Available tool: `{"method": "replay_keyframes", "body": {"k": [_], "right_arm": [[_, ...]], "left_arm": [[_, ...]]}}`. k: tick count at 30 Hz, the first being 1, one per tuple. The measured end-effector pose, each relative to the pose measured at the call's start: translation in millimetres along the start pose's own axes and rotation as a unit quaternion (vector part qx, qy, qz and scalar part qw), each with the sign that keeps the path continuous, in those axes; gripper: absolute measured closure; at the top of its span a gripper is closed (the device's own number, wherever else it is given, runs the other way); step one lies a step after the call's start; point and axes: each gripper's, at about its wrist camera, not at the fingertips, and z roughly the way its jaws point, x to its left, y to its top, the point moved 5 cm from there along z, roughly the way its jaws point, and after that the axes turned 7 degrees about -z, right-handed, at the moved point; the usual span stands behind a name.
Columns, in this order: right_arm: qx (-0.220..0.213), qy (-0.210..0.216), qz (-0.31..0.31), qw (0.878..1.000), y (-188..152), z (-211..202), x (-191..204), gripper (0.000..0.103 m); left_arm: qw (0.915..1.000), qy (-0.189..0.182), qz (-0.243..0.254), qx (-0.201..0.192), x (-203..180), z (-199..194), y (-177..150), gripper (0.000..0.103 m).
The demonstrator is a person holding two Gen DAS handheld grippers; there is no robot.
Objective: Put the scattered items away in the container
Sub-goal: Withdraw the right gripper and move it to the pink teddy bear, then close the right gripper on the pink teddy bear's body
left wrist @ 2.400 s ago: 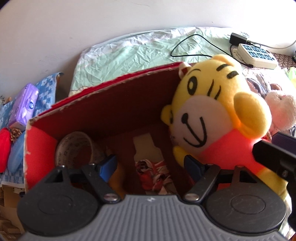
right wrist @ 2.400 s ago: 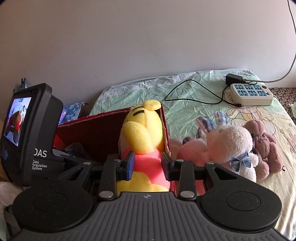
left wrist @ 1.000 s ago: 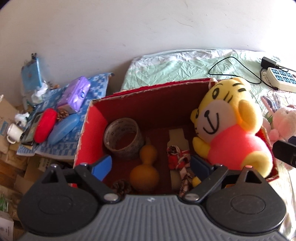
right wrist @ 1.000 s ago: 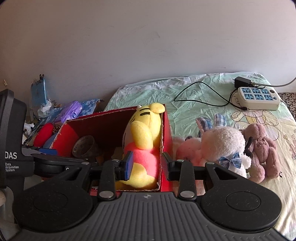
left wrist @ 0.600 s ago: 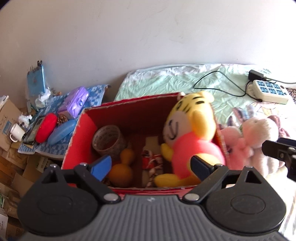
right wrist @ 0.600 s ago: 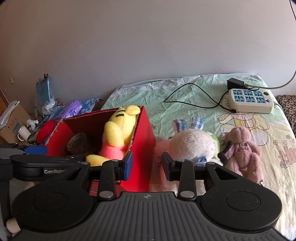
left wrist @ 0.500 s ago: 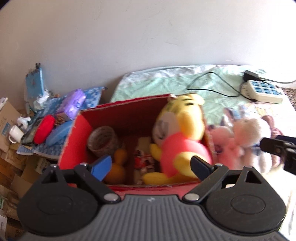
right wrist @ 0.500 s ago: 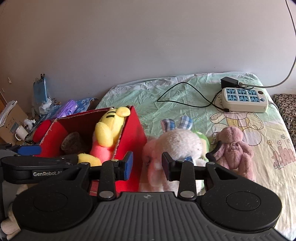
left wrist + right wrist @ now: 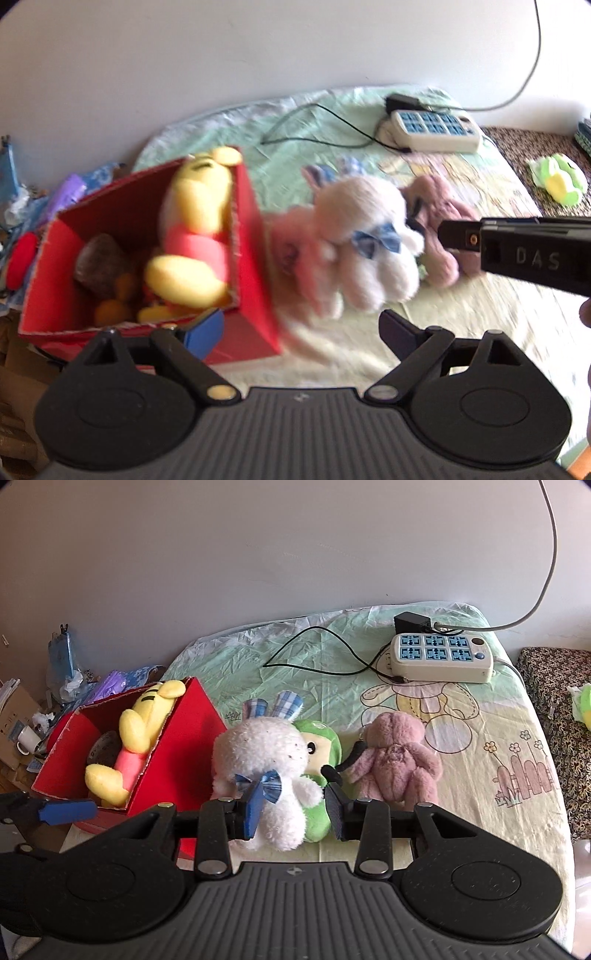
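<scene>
We aim the right tool [image 9: 291, 818], empty and opening, at the white rabbit [image 9: 264, 771] mid-frame; left tool [image 9: 301, 330] wide open, empty, beside the red box [image 9: 247, 221] at left.

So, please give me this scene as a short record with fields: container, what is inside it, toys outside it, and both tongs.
container: red box, open top, on the bed's left edge
inside: yellow plush, tape roll
outside: white bunny, green plush, pink bear, side by side on the bed sheet
other: power strip by the wall
left tongs: open, empty
right tongs: opening, empty, in front of the white bunny
</scene>
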Motion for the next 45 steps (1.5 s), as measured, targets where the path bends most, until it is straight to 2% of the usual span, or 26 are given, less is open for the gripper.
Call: {"method": "replay_keyframes", "body": {"k": [9, 16, 21, 26, 30, 45], "right_arm": [[0.009, -0.015, 0.019, 1.000, -13, -7, -31, 0.060], [0.017, -0.017, 0.048, 0.999, -18, 0, -49, 0.055], [0.021, -0.014, 0.069, 0.997, -20, 6, -58, 0.053], [0.025, -0.016, 0.085, 0.996, -21, 9, -69, 0.051], [0.026, -0.020, 0.086, 0.996, -20, 10, -74, 0.049], [0.039, -0.033, 0.098, 0.994, -14, 29, -104, 0.048]], "left_arm": [[0.9993, -0.005, 0.026, 0.028, -34, 26, -7, 0.011], [0.9991, 0.021, 0.025, 0.028, -39, 43, 2, 0.012], [0.9988, 0.026, 0.028, 0.030, -44, 50, 8, 0.012], [0.9986, 0.018, 0.032, 0.037, -50, 56, 8, 0.013], [0.9983, 0.008, 0.036, 0.046, -56, 61, 8, 0.019], [0.9973, -0.025, 0.051, 0.045, -78, 80, 11, 0.021]]}}
